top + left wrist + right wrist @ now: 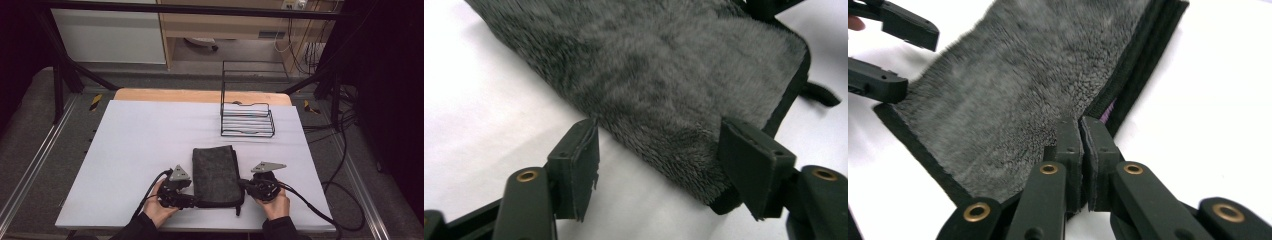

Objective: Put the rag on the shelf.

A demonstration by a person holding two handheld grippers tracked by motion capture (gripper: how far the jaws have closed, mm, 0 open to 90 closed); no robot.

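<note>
No brand, label or writing can be read on anything here — the folded grey plush cloth lies near the front edge of the white desk, between the two hands, with a black wire rack standing well behind it. The left claw comes in low from the cloth's left side, its jaws spread wide with the cloth's near corner between them but not pinched. The right claw — held in the person's right hand at the cloth's right edge — is clenched on that black-bound edge.
</note>
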